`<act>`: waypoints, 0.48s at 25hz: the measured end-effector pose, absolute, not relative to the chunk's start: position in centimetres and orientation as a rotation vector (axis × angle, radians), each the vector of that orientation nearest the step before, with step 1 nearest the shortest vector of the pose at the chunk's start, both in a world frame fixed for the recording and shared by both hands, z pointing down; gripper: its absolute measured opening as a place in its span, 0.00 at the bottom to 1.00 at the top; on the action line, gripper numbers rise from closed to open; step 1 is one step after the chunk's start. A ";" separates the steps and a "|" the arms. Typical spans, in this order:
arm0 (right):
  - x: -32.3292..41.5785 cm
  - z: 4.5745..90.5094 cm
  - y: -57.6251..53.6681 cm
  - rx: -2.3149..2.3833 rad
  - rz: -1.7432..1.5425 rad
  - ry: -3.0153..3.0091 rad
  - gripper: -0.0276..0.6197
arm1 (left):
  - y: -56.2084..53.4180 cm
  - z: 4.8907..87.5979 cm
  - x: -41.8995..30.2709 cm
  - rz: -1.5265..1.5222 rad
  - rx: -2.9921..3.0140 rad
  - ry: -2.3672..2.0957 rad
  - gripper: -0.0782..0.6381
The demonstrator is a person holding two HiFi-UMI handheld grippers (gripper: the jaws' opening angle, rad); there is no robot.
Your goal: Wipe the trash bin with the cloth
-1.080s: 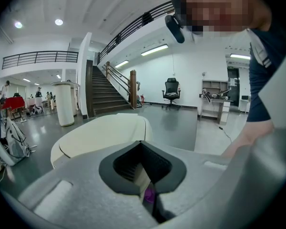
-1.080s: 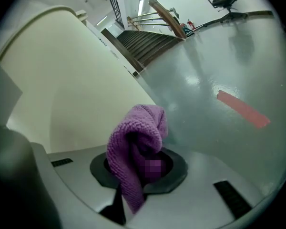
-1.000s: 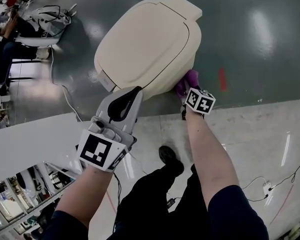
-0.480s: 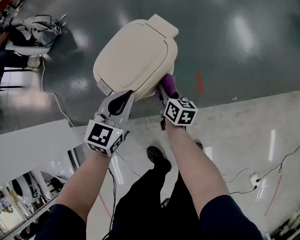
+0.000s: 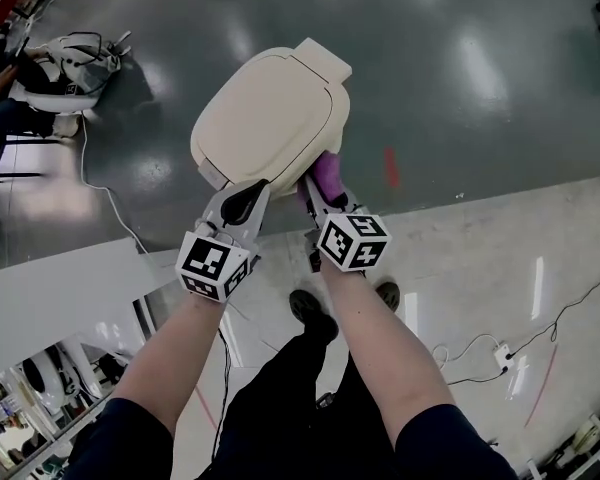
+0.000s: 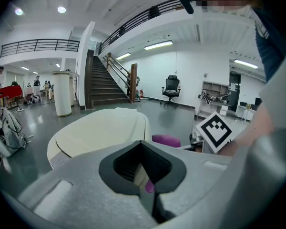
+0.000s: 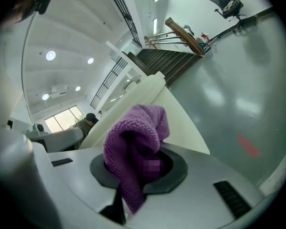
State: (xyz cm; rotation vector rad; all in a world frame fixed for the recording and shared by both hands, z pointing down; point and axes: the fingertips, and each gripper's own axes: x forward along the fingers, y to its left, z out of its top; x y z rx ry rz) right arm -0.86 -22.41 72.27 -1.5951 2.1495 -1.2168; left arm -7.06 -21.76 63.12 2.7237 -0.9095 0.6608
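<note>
Between the right gripper's (image 7: 133, 178) jaws a purple knitted cloth (image 7: 133, 137) is clamped. One fold is pinched where the jaws meet, and the rest bunches up above them and stands out past the tips. Just beyond that bunch lies the cream lid of the trash bin (image 7: 178, 120). From the head view the cloth (image 5: 328, 176) sits at the jaw tips, pressed to the bin's (image 5: 265, 118) near right side, below the lid's rim. The right gripper (image 5: 318, 192) angles up toward it from the person's forearm.

To the left of this, the left gripper's (image 6: 144, 171) jaws are clenched together with nothing in them, the two faces meeting in a dark seam. Ahead of them the bin (image 6: 95, 132) fills the middle of that gripper's view, and a strip of the cloth (image 6: 166, 140) shows beside its right edge. In the head view the left gripper (image 5: 242, 204) points at the bin's near edge, close beside the right one; whether its tips touch the bin cannot be told.

The bin stands on a dark, glossy floor (image 5: 480, 68).
</note>
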 end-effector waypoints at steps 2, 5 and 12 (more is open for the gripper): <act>-1.6 73.5 -22.2 -1.595 -1.219 2.145 0.16 | -21.9 63.0 -7.0 0.642 2.734 -0.912 0.10; -2.9 76.5 -21.5 -1.592 -1.261 2.142 0.16 | -21.8 62.9 -7.1 0.636 2.749 -0.926 0.10; -4.6 85.4 -21.0 -1.647 -1.364 2.149 0.16 | -21.8 63.0 -7.0 0.622 2.798 -0.923 0.10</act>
